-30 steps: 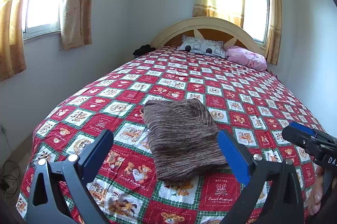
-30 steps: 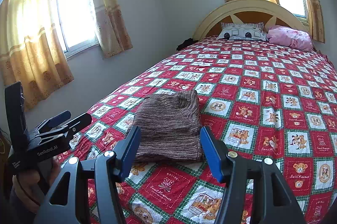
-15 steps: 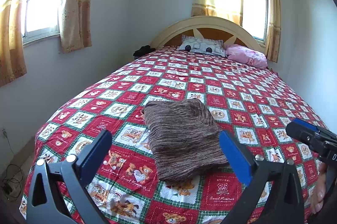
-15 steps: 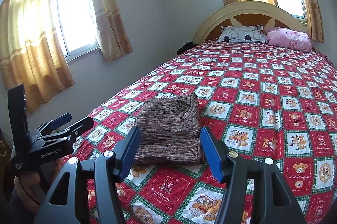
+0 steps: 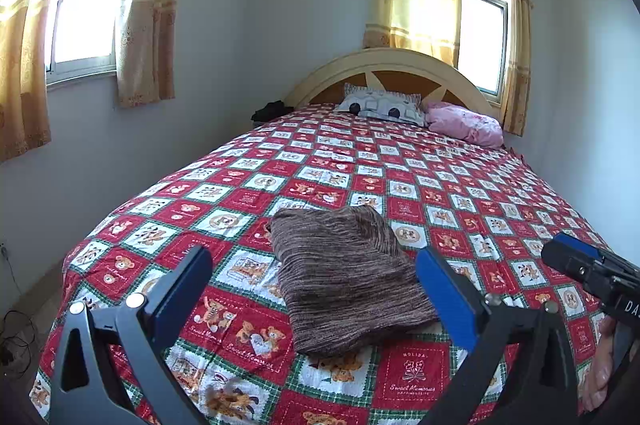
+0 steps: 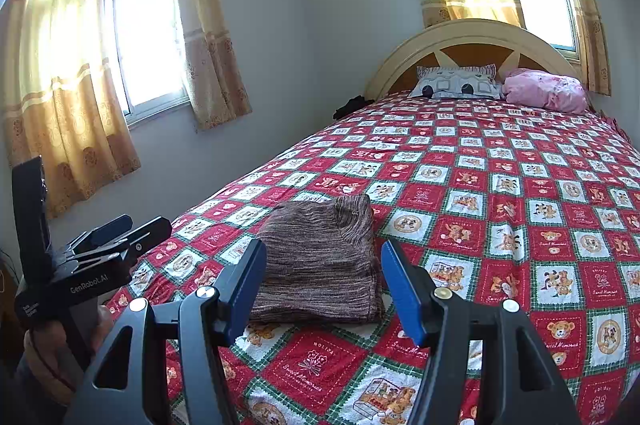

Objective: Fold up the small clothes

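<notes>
A folded brown garment point(image 5: 344, 277) is seen on the bed point(image 5: 500, 193) near its foot edge — beyond the spread, empty jaws of the left gripper point(image 5: 316, 289) and right gripper point(image 6: 322, 285), untouched.

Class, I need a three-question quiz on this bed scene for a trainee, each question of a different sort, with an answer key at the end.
1. True or false: the brown knit garment lies folded on the patchwork bedspread.
2. Which pillow lies nearer the right edge of the bed in both views? A) pink pillow B) grey patterned pillow
3. Fill in: neither the left tongs nor the right tongs grip the garment; both stand ____.

Key: 1 true; 2 A; 3 open.
</notes>
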